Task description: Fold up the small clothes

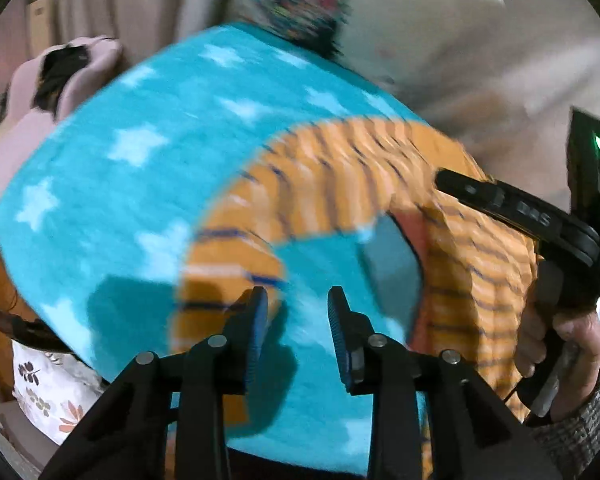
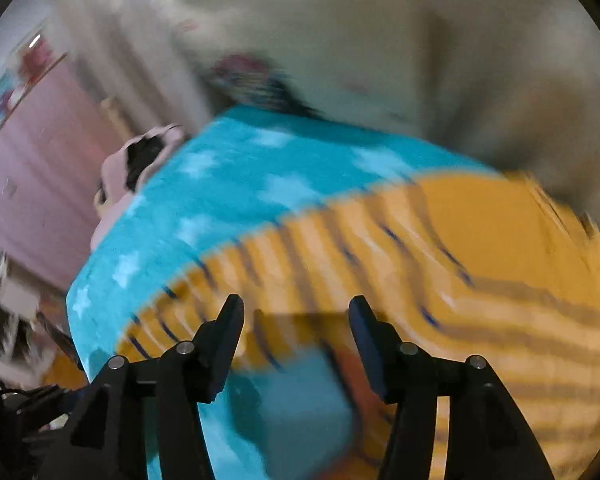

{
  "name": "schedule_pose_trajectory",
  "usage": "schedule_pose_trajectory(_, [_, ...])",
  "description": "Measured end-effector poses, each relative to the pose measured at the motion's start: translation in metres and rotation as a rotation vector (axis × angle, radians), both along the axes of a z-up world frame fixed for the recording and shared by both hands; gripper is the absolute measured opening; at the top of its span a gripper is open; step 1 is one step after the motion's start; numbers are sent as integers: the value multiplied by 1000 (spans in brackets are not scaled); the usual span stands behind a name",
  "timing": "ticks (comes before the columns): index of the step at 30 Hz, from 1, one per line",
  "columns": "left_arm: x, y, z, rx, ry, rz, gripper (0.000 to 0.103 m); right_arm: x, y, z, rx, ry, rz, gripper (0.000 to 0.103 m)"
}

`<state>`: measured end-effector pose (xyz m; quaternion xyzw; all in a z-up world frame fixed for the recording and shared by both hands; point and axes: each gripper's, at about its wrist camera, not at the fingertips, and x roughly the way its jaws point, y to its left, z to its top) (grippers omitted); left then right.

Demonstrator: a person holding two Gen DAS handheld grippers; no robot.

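Observation:
An orange garment with thin dark stripes [image 1: 340, 184] lies on a turquoise blanket with white stars [image 1: 132, 184]; it curves around a patch of bare blanket. My left gripper [image 1: 298, 300] is open and empty, hovering over the blanket beside the garment's left end. The right gripper's body [image 1: 540, 216] shows at the right edge of the left wrist view, held by a hand above the garment. In the right wrist view the right gripper [image 2: 296, 312] is open and empty just above the striped garment [image 2: 420, 256], which is blurred by motion.
A cream pillow [image 2: 380, 40] and a dark patterned cloth [image 1: 300, 4] lie beyond the blanket. A pink plush item [image 1: 48, 92] sits at the blanket's far left corner. A floral fabric [image 1: 48, 392] lies at lower left.

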<state>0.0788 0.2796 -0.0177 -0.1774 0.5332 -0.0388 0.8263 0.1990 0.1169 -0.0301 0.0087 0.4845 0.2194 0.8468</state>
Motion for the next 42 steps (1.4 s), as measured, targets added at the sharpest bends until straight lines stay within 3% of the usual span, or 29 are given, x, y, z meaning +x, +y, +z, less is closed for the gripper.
schedule_pose_trajectory(3, [-10, -34, 1, 1, -2, -59, 36, -28, -74, 3, 46, 8, -120, 59])
schedule_pose_trajectory(5, [-20, -52, 0, 2, 1, -79, 38, -57, -145, 7, 54, -2, -242, 59])
schedule_pose_trajectory(10, [-42, -90, -17, -31, 65, -83, 38, -125, -323, 0, 35, 30, -612, 62])
schedule_pose_trajectory(12, [-51, -106, -28, -60, 96, -83, 38, -154, -373, -9, 55, 70, -709, 62])
schedule_pose_trajectory(14, [-59, -123, -38, -73, 122, -90, 38, -177, -401, -13, 87, 86, -731, 62])
schedule_pose_trajectory(17, [-71, -150, -51, -78, 145, -117, 39, -198, -417, -24, 80, 102, -713, 62])
schedule_pose_trajectory(20, [-81, -176, -48, -18, 93, -146, 42, -209, -421, -32, 93, 111, -676, 62])
schedule_pose_trajectory(21, [-83, -185, -48, 1, 87, -161, 38, -211, -423, -33, 96, 111, -666, 62])
schedule_pose_trajectory(22, [-84, -191, -48, 27, 85, -161, 16, -213, -423, -35, 99, 109, -658, 62])
schedule_pose_trajectory(23, [-86, -197, -47, 62, 90, -164, 9, -213, -423, -36, 103, 107, -651, 62])
schedule_pose_trajectory(24, [-89, -199, -44, 79, 83, -164, 8, -213, -425, -34, 101, 102, -641, 62])
schedule_pose_trajectory(27, [-94, -188, -28, 118, 61, -123, 8, -217, -424, -34, 85, 85, -597, 62])
schedule_pose_trajectory(33, [-96, -149, -10, 114, 52, -1, 7, -222, -400, -41, 77, 85, -443, 65])
schedule_pose_trajectory(37, [-96, -141, -12, 128, 69, 22, 3, -218, -372, -65, -34, 104, -358, 68])
schedule_pose_trajectory(38, [-96, -143, -13, 132, 72, 20, 3, -219, -368, -69, -74, 89, -348, 55])
schedule_pose_trajectory(39, [-98, -144, -14, 142, 71, 13, 3, -221, -364, -69, -119, 56, -343, 22])
schedule_pose_trajectory(40, [-98, -148, -14, 154, 67, 5, 3, -222, -363, -67, -134, 47, -326, 8])
schedule_pose_trajectory(42, [-97, -155, -13, 180, 58, -11, 3, -224, -377, -59, -90, 50, -350, 9])
